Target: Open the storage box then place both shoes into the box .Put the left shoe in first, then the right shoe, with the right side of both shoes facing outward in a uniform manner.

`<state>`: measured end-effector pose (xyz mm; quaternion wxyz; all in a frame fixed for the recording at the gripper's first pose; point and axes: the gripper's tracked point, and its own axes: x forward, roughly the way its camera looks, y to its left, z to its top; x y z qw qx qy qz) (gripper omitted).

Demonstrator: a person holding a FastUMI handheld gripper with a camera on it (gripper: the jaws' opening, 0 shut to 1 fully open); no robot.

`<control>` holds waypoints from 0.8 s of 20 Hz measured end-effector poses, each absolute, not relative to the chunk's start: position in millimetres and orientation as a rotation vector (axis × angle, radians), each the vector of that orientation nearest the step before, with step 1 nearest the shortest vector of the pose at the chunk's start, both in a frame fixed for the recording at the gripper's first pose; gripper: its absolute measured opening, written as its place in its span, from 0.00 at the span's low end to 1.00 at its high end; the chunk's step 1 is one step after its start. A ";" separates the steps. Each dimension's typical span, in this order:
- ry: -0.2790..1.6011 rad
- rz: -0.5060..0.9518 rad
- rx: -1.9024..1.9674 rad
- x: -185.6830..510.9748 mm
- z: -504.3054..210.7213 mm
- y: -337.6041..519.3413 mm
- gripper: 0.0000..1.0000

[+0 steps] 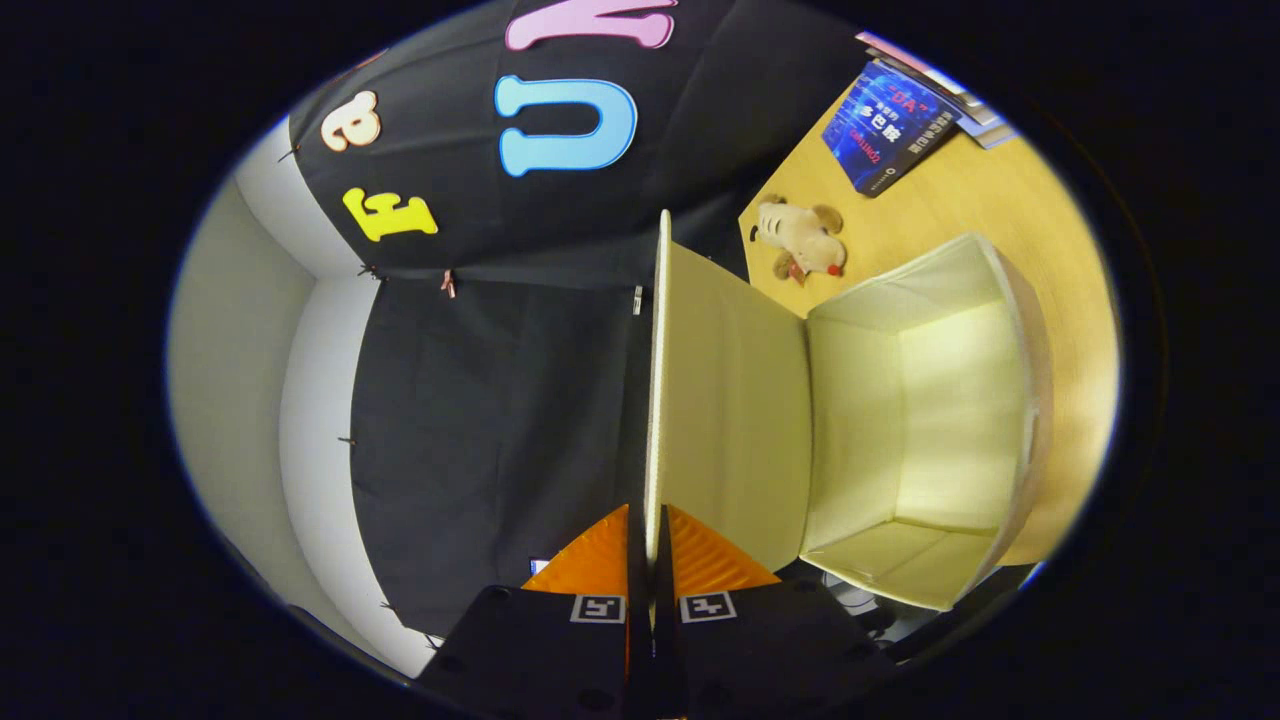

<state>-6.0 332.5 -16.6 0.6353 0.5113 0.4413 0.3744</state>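
Note:
My gripper [648, 525] is rolled on its side and shut on the edge of the storage box lid [735, 400], a pale cream flap. The lid runs straight ahead from between the fingers and stands swung away from the box. The storage box [1015, 330] itself is pale, open and hollow, with its inside walls and floor bare. It sits on a light wooden table [1050, 230] beside the lid.
A small plush toy dog [805, 240] lies on the table beyond the box. Farther off is a blue book [890, 125] on a stack of others. A black cloth wall [480, 400] and a white panel [310, 420] are on the other side of the lid.

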 end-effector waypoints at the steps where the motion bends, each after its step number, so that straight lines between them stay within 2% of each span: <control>1: 1.013 0.858 1.151 -4.5 -13.1 344.7 0.05; 7: 1.045 0.870 1.057 -2.1 -6.5 431.6 0.07; 16: 1.129 0.784 0.940 3.6 -66.0 534.4 0.07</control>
